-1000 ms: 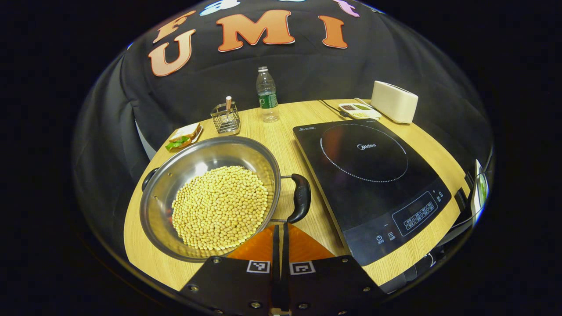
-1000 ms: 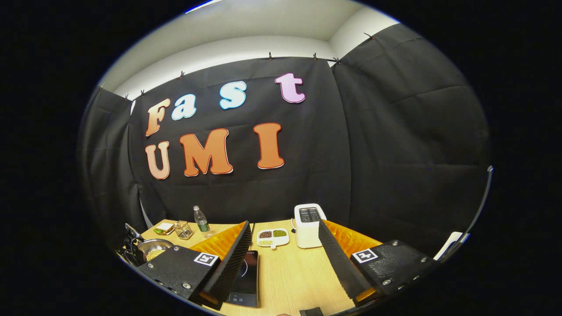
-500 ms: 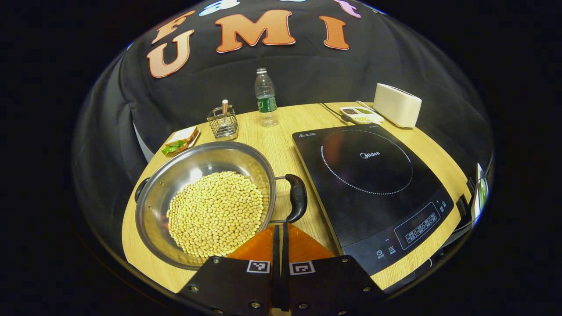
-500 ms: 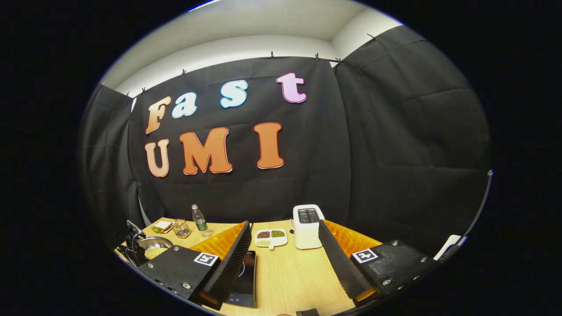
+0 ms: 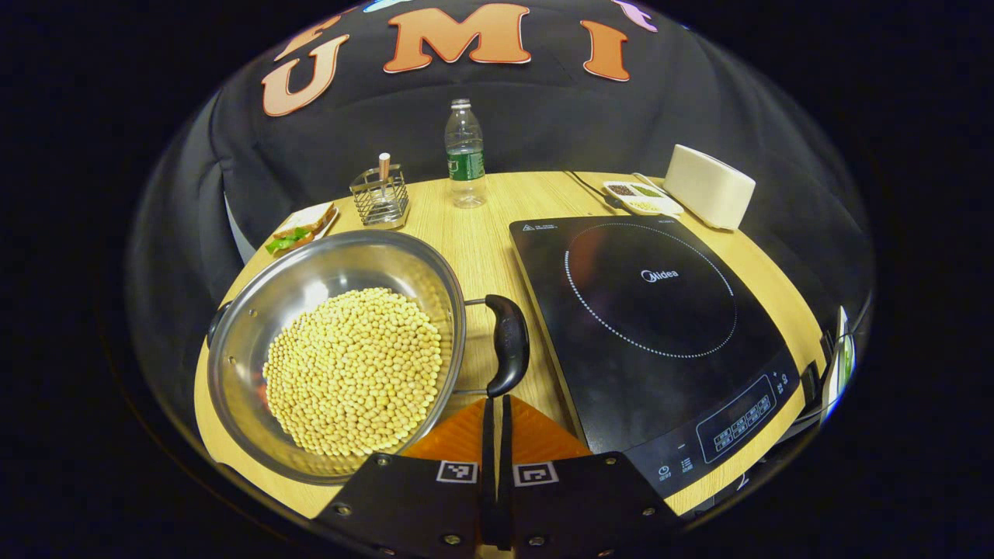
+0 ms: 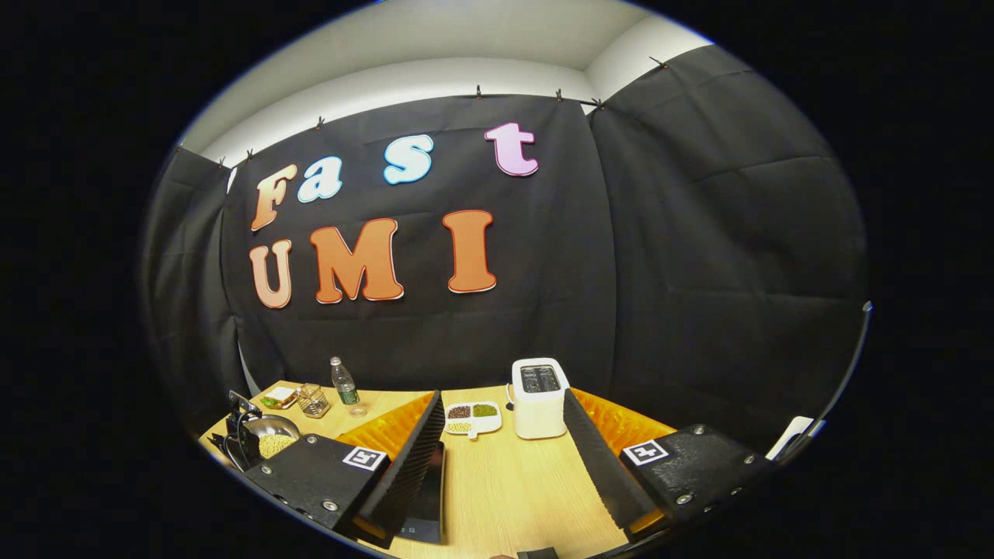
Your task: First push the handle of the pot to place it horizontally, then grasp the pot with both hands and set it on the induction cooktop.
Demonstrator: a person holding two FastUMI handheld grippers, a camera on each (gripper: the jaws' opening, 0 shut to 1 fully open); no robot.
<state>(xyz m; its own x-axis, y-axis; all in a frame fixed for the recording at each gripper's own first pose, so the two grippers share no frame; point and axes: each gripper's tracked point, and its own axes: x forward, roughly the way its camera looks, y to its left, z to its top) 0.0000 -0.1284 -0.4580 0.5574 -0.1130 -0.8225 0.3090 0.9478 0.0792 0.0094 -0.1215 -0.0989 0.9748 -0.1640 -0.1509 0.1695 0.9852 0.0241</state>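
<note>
Left gripper (image 5: 495,404) has its fingers pressed together with nothing between them, tips just short of the pot's black handle (image 5: 507,345); can't tell if they touch it. Right gripper (image 6: 505,435) is spread wide, holding nothing, hanging over the table (image 6: 505,497). Pot (image 5: 256,310) sits on the table left of the cooktop (image 5: 652,326), full of soybeans (image 5: 353,369). That handle faces the cooktop, its grip running near-to-far. Further back, a wire holder (image 5: 380,199), a bottle (image 5: 464,155) and a toaster (image 5: 710,186).
</note>
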